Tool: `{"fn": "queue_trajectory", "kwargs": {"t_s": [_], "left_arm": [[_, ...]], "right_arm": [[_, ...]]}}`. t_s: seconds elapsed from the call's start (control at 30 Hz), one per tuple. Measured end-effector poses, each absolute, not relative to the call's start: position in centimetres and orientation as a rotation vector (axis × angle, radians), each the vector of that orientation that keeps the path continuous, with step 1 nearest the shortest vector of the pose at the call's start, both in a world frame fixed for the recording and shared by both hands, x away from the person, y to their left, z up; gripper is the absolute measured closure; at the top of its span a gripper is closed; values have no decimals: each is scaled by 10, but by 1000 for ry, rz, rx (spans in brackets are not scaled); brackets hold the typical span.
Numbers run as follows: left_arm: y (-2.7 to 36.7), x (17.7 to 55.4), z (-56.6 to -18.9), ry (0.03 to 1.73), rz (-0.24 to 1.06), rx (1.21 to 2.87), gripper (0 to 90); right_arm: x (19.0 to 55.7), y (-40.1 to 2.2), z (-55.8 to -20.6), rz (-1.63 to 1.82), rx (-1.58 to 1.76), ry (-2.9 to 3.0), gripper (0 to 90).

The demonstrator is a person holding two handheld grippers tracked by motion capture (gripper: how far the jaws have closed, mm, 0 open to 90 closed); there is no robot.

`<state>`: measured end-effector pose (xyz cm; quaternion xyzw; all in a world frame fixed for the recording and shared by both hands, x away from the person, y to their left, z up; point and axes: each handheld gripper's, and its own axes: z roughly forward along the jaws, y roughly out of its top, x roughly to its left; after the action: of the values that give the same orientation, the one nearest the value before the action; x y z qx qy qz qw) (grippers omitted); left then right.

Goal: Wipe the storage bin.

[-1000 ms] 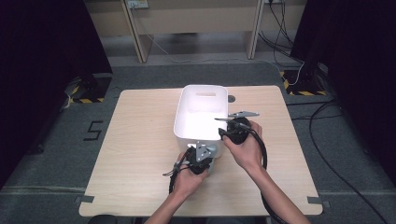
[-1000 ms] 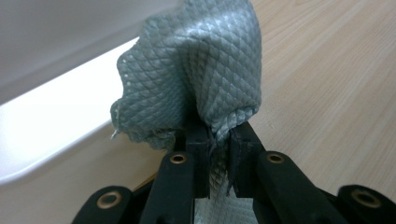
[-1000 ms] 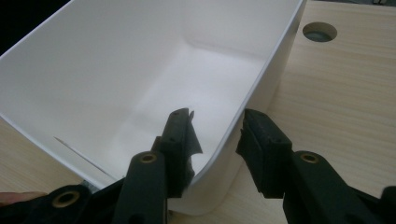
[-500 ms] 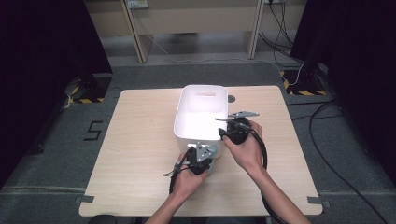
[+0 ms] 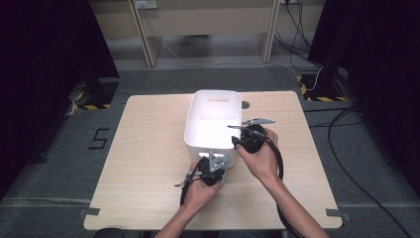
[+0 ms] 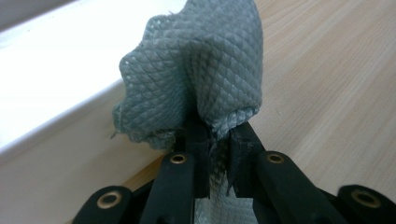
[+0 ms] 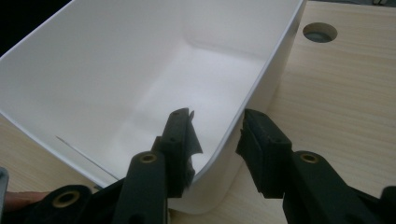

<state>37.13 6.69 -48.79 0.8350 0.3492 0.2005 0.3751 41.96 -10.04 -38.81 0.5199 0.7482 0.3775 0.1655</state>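
A white plastic bin (image 5: 199, 135) stands on the middle of the wooden table (image 5: 148, 148). My left gripper (image 5: 216, 159) is at the bin's near outer wall, at its right end. In the left gripper view, the gripper (image 6: 217, 140) is shut on a grey-green quilted cloth (image 6: 205, 70), which bulges up beside the bin's wall (image 6: 56, 121). My right gripper (image 5: 237, 141) sits at the bin's right rim near the front corner. In the right gripper view, the gripper (image 7: 217, 133) straddles the bin wall (image 7: 93, 70), one jaw inside and one outside, closed on the rim.
A round cable hole (image 5: 245, 104) lies in the table just behind the bin's right side, and shows as cable hole (image 7: 320, 32) in the right gripper view. Bare table stretches left of the bin. Cables (image 5: 346, 163) trail on the floor to the right.
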Motion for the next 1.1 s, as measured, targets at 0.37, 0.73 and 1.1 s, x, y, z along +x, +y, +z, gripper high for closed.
{"fn": "queue_trajectory", "kwargs": {"t_s": [0.37, 0.73, 1.1], "left_arm": [[62, 371, -486, 893, 517, 2127, 808], [56, 370, -479, 883, 510, 2103, 808], [52, 369, -467, 873, 517, 2068, 809]], "right_arm": [[420, -100, -388, 1074, 1484, 2129, 630], [419, -100, -388, 1073, 1491, 2122, 632], [419, -99, -388, 1073, 1492, 2121, 632]]}}
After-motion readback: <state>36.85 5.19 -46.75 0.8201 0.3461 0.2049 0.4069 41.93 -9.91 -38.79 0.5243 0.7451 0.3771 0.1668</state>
